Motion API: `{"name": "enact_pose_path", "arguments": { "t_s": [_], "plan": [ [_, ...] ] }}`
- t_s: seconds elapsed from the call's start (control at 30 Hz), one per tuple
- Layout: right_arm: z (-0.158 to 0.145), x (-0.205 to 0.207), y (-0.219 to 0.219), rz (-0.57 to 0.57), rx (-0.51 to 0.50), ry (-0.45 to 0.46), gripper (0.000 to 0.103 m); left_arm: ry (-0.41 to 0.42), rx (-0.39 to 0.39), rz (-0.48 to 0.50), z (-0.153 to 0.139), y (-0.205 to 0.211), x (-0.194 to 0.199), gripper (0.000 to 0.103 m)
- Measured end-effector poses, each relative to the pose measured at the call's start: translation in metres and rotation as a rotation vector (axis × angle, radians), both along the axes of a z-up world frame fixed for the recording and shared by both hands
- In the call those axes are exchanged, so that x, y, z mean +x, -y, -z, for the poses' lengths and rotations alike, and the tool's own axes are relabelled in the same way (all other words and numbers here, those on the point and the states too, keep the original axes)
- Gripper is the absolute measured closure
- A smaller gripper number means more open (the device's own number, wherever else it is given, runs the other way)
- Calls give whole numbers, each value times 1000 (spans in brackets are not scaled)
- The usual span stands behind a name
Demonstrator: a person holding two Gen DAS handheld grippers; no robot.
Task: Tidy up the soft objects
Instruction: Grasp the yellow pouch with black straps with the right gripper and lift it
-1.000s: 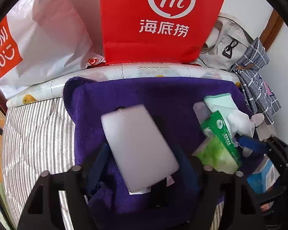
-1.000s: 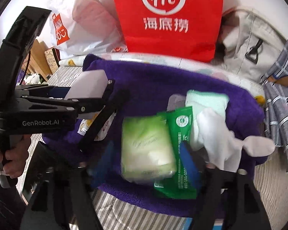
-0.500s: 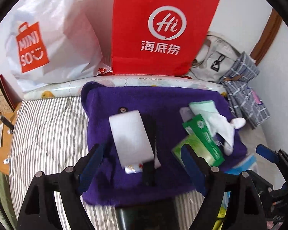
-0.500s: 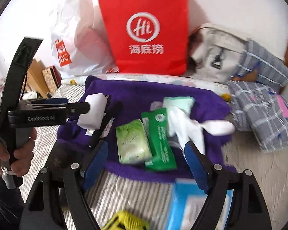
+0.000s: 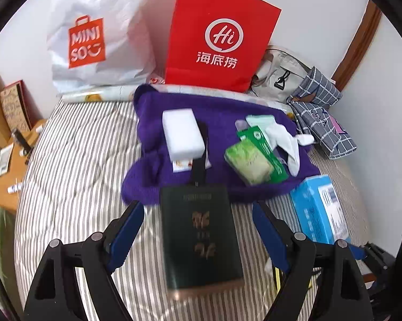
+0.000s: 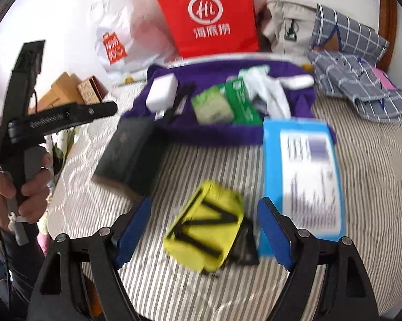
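A purple towel (image 5: pixel 214 136) lies spread at the far side of the striped bed. On it rest a white sponge (image 5: pixel 182 133), a pale green tissue pack (image 5: pixel 247 160), a dark green wipes pack (image 5: pixel 266 147) and a white sock (image 5: pixel 284 139). My left gripper (image 5: pixel 198 208) hangs open above a dark green box (image 5: pixel 198 238) on the bed, with both pads well clear of it. My right gripper (image 6: pixel 205 203) is open over a yellow pouch (image 6: pixel 206 224) with black straps, not touching it. The towel (image 6: pixel 219 131) and sponge (image 6: pixel 162 93) lie beyond it.
A blue box (image 6: pixel 302 176) lies right of the pouch. A red paper bag (image 5: pixel 217 37) and a white plastic bag (image 5: pixel 94 40) stand against the wall. A grey bag (image 5: pixel 278 72) and checked cloth (image 5: pixel 324 112) fill the right corner. A hand (image 6: pixel 27 182) holds the left gripper.
Both grippers have pulled back and risen from the towel. The sponge and tissue pack, earlier between the fingers, now lie on the towel. The dark box, yellow pouch and blue box came into view.
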State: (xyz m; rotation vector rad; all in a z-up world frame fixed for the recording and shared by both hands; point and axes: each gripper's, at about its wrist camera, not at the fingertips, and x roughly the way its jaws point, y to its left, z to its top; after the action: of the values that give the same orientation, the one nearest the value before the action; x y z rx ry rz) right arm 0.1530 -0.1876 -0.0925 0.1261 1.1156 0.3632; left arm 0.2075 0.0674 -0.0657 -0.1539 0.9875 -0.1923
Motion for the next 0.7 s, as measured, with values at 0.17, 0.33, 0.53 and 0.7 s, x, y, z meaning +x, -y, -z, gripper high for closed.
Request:
{"name": "enact_pose_path", "arguments": {
  "t_s": [0.17, 0.33, 0.53, 0.7],
  "plan": [
    [31, -24, -16, 22, -13, -71, 22, -1, -5, 0, 13, -6, -29, 21],
    [43, -22, -24, 74, -42, -91, 22, -2, -1, 11, 22, -15, -48, 21],
    [65, -11, -35, 117, -127, -134, 21, 3, 37, 18, 31, -24, -65, 21],
    [77, -4, -39, 149, -115, -157, 21, 4, 45, 10, 35, -34, -72, 21]
  ]
}}
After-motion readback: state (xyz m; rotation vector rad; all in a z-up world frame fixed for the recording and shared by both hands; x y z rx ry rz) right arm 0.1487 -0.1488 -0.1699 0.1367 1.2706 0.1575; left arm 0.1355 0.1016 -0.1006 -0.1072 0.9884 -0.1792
